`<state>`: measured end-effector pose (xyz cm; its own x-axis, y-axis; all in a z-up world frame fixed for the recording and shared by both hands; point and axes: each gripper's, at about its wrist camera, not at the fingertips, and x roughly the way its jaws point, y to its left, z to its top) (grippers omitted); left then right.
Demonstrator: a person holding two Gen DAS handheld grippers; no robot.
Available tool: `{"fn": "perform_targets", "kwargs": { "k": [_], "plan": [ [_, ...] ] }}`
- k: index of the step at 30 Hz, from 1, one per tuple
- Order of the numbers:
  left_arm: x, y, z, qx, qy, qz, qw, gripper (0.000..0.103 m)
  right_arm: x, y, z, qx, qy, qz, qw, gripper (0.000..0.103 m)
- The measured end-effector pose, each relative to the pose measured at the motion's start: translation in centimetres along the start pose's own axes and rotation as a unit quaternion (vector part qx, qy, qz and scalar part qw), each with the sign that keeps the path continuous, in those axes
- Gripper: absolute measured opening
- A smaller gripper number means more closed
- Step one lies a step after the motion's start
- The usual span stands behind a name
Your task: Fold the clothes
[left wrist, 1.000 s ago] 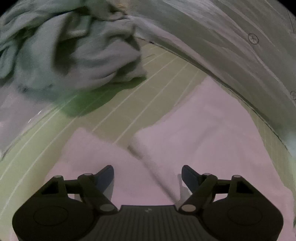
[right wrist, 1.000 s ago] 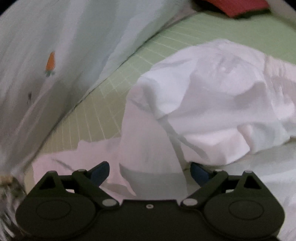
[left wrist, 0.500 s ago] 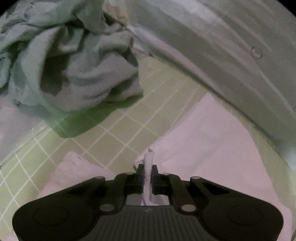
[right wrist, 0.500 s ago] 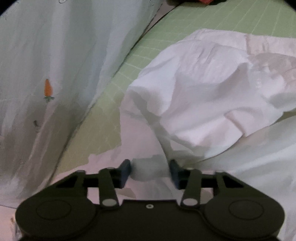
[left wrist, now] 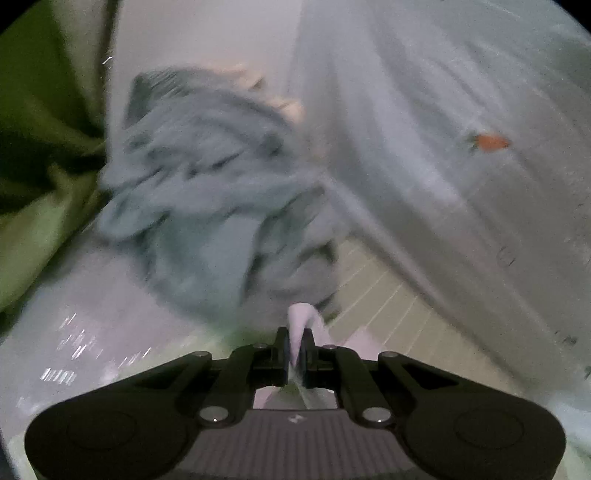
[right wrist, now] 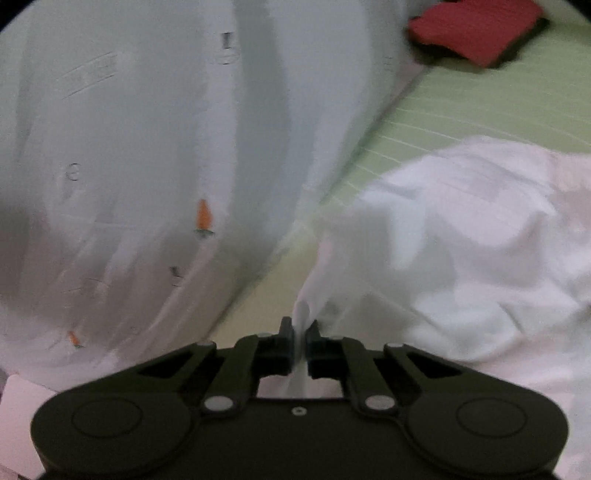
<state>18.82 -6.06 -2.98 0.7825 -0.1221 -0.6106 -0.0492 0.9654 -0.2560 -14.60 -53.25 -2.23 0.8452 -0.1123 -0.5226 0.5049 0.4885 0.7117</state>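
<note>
The left gripper (left wrist: 295, 349) is clamped on one thin fold of the white garment (left wrist: 300, 322), which pokes up between its two fingers. The right gripper (right wrist: 300, 341) likewise pinches a fold of the white garment (right wrist: 461, 258), whose rumpled bulk lies ahead and right on the green gridded sheet (right wrist: 480, 107). Beyond the left gripper sits one grey crumpled garment (left wrist: 207, 221) (badly blurred). A pale curtain (right wrist: 129, 147) bears three orange carrot prints; one red cloth (right wrist: 476, 27) lies far off.
</note>
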Motion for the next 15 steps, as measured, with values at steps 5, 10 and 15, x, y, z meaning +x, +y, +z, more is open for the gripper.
{"fn": "perform_targets", "kwargs": {
  "k": [5, 10, 15],
  "plan": [
    [7.2, -7.8, 4.3, 0.057, -0.052, -0.053, 0.9956, 0.018, 6.5, 2.3, 5.1, -0.024, -0.041, -0.021, 0.999, 0.007],
    [11.1, -10.8, 4.5, 0.051, -0.029, -0.043, 0.9973, 0.072, 13.7, 3.8, 10.5, -0.01, -0.096, -0.067, 0.993, 0.019],
    [12.6, -6.9, -1.1, 0.039, 0.065, 0.014, 0.997, 0.074, 13.6, 3.0, 6.6, -0.095, -0.087, -0.135, 0.982, 0.068]
  ]
}}
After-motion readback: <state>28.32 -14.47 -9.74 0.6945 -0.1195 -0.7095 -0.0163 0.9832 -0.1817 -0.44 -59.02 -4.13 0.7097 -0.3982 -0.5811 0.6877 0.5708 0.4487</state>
